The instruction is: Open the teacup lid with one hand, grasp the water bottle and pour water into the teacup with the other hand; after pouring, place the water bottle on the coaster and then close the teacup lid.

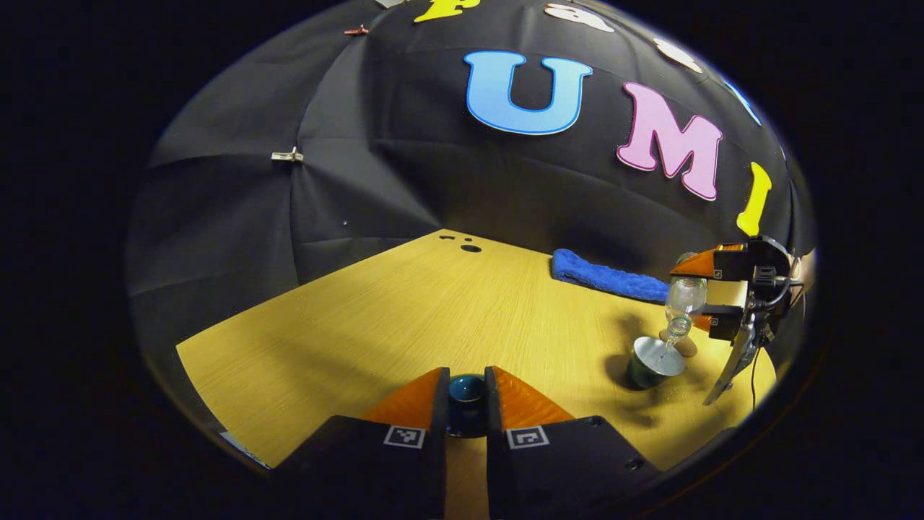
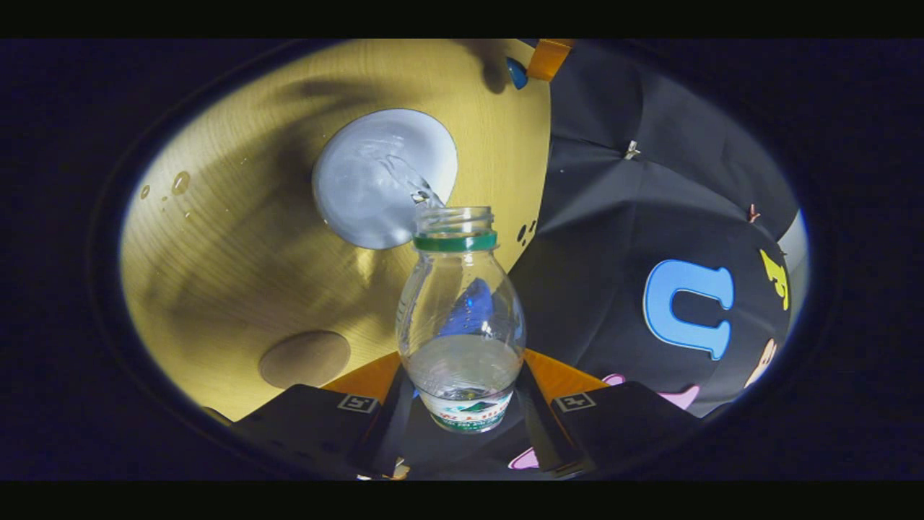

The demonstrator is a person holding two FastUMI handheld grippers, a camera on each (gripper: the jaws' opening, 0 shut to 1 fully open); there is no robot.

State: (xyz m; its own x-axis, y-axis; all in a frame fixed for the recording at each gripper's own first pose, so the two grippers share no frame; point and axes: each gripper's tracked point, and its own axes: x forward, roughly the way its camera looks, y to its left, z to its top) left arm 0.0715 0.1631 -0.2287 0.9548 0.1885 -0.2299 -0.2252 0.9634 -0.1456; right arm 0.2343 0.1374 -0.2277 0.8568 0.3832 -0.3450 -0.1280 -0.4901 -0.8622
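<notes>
My left gripper [image 1: 466, 383] is shut on the dark teal teacup lid [image 1: 466, 390], held low over the wooden table [image 1: 404, 318]. In the left gripper view the open teacup [image 1: 653, 363] stands at the far right. The right gripper [image 1: 691, 296] tips the clear water bottle [image 1: 683, 300] over it. In the right gripper view my right gripper [image 2: 462, 367] is shut on the bottle [image 2: 460, 318], its uncapped mouth pointing down. A thin stream of water runs into the teacup [image 2: 368, 188]. The round brown coaster [image 2: 304, 359] lies bare beside the cup. The left gripper [image 2: 545, 58] with the lid [image 2: 516, 72] shows far off.
A folded blue towel [image 1: 610, 278] lies at the table's back edge behind the cup. Small holes [image 1: 469, 248] mark the table's far corner. A few water drops [image 2: 177, 184] sit on the wood to one side of the cup.
</notes>
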